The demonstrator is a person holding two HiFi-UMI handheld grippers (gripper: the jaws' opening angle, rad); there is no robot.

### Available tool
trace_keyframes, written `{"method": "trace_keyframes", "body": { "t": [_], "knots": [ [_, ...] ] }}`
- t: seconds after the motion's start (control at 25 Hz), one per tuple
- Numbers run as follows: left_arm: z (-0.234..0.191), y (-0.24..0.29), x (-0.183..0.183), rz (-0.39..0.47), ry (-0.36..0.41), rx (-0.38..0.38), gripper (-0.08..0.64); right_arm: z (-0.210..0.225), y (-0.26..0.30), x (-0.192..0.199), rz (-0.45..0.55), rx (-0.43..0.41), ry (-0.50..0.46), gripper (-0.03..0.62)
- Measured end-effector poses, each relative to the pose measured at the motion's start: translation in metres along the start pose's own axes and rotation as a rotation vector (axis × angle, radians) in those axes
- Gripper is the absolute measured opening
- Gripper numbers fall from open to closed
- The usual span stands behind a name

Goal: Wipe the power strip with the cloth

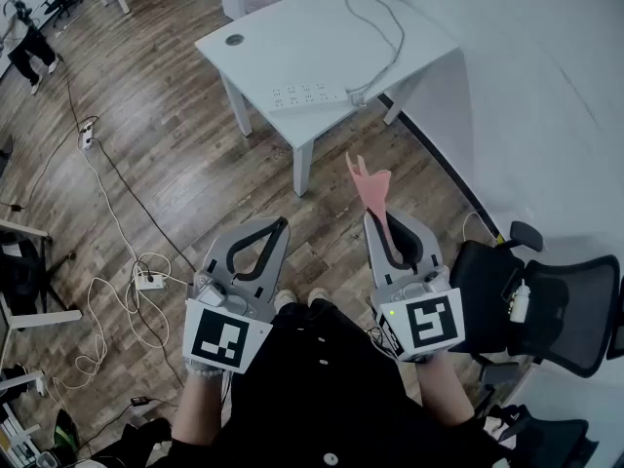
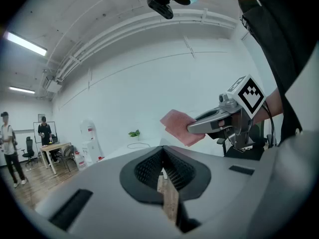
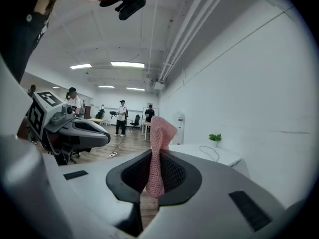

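Observation:
A white power strip (image 1: 307, 96) lies near the front edge of a white table (image 1: 292, 37), and its grey cable (image 1: 385, 32) loops across the top. Both grippers are held close to my body, well short of the table. My right gripper (image 1: 382, 220) is shut on a pink cloth (image 1: 369, 185), which sticks up past its tips. In the right gripper view the cloth (image 3: 158, 138) hangs pinched between the jaws of that gripper (image 3: 155, 158). My left gripper (image 1: 280, 224) is shut and holds nothing. The left gripper view shows its jaws (image 2: 162, 153) closed, with the cloth (image 2: 177, 127) off to the right.
Wooden floor separates me from the table. A black office chair (image 1: 546, 300) stands at my right against the white wall. White cables and a second power strip (image 1: 148, 281) lie on the floor at left. People stand far off in the room.

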State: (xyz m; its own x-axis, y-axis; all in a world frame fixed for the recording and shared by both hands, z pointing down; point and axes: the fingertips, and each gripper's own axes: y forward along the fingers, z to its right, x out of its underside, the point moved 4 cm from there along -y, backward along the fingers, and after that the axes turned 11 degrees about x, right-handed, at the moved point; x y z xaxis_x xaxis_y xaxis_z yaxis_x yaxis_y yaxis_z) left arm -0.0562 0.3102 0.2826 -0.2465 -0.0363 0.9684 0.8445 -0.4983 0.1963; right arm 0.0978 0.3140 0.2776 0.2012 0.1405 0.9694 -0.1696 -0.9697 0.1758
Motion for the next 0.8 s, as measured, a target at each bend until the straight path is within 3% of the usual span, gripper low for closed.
{"method": "trace_keyframes", "body": {
  "t": [0.8],
  "knots": [
    [-0.017, -0.001, 0.005, 0.009, 0.001, 0.015, 0.014, -0.009, 0.014, 0.0, -0.016, 0.003, 0.008, 0.054]
  ]
}}
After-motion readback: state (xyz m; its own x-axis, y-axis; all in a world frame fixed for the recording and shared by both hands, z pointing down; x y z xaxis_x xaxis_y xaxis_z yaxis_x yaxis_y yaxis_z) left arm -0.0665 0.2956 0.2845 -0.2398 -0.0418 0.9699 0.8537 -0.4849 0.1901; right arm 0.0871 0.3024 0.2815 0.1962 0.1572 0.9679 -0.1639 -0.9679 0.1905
